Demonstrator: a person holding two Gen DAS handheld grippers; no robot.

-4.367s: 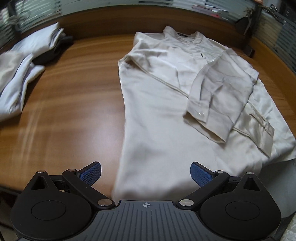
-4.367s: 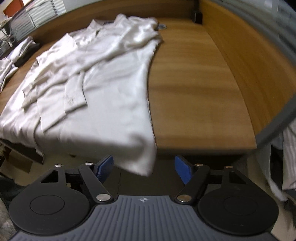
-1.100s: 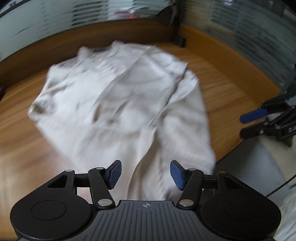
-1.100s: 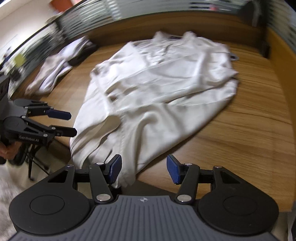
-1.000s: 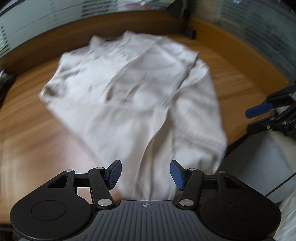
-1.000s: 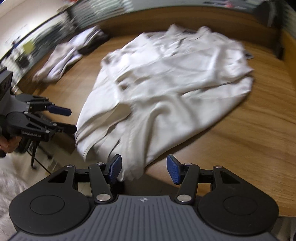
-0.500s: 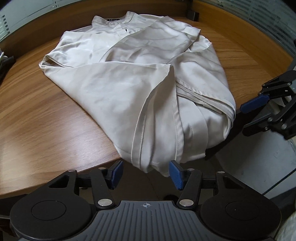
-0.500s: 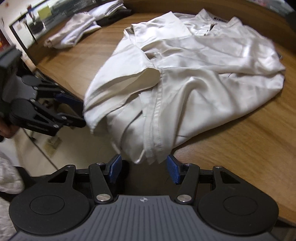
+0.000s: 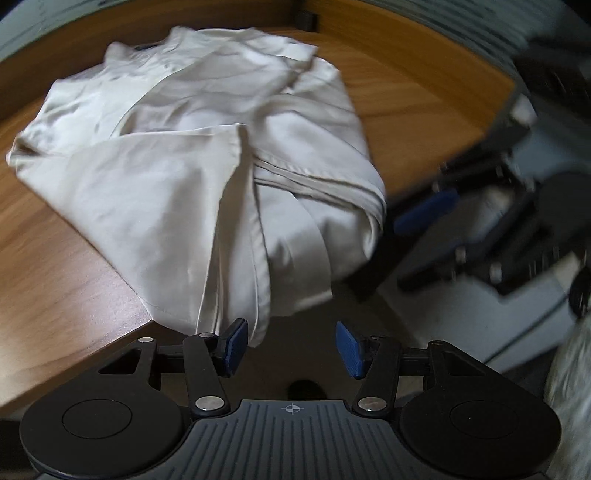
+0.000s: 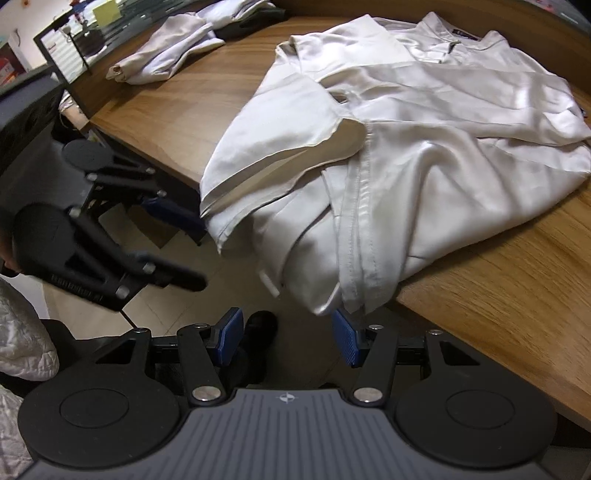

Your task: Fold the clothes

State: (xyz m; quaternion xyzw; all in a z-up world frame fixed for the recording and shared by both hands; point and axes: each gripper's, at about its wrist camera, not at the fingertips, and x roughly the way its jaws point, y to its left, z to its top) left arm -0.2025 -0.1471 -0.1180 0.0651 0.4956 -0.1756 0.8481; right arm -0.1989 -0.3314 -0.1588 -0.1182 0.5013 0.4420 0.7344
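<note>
Office, curved wooden desk (image 10: 177, 110), frosted-striped glass partitions (image 9: 461, 33)

From the left gripper (image 9: 291, 347), the right gripper (image 9: 491, 221) off to its right is a blur, its blue pad a smear. The shirt (image 9: 207, 166) hem drops below the table (image 9: 55, 280) edge, hiding the floor beyond. Ahead-left of the right gripper (image 10: 288, 336), the far folded clothes (image 10: 166, 55) are too small to identify.

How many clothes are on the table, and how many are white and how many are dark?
White shirt hanging over the table edge: 1, the shirt.
Pale clothes in the far pile: too bunched to count apart, at least 1, the pale pile.
Dark clothes: 1, the dark garment behind that pile.
Total: at least 3.
</note>
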